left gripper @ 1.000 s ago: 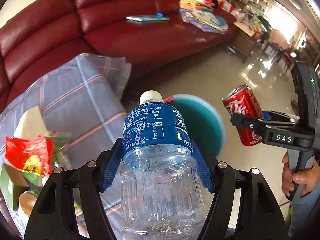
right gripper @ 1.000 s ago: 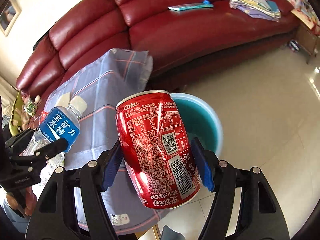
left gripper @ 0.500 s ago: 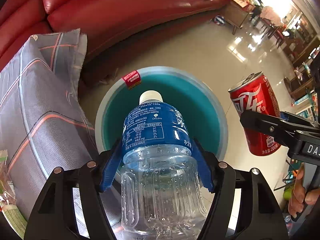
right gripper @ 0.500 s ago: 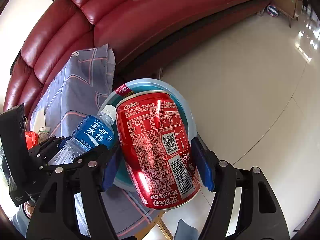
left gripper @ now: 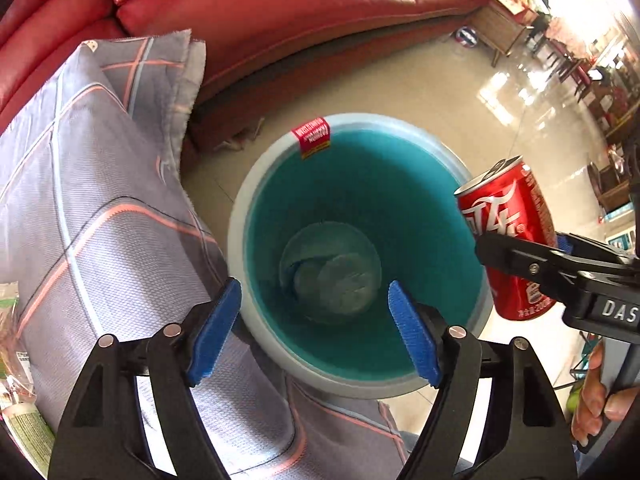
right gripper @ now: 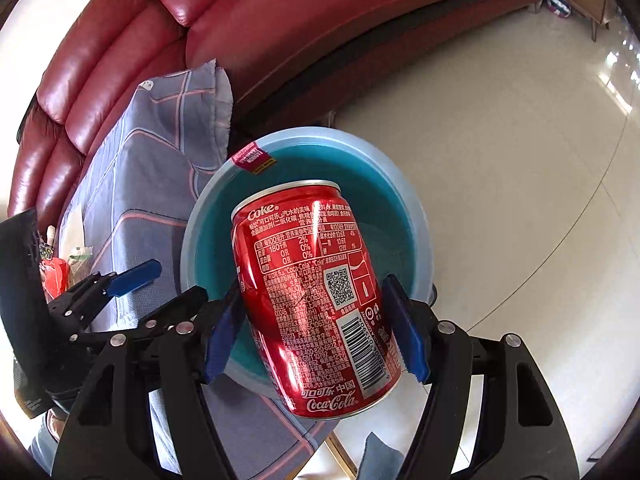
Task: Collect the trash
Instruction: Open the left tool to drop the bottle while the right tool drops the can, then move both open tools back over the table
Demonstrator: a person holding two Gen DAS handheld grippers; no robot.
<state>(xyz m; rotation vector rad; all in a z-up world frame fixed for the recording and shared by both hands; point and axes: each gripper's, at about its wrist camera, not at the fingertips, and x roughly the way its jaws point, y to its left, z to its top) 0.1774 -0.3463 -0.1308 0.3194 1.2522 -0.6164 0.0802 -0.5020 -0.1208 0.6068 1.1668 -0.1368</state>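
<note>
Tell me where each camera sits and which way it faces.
Left wrist: on the left tool, facing steeply down into the round teal plastic bin; a hand shows.
Right wrist: on the right tool, facing down over the red drink can it grips.
Both share bin, can, grey plaid cloth, red leather sofa.

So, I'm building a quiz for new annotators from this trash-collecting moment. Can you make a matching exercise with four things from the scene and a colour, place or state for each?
Things:
1. left tool
2. cola can
3. bin
4. plaid cloth

Descriptions:
A. teal inside, a red label on its rim
B. grey with pink lines, draped beside the bin
C. jaws open above the bin, nothing between them
D. red, clamped in the right tool over the bin

Pairs: 1-C, 2-D, 3-A, 4-B
</note>
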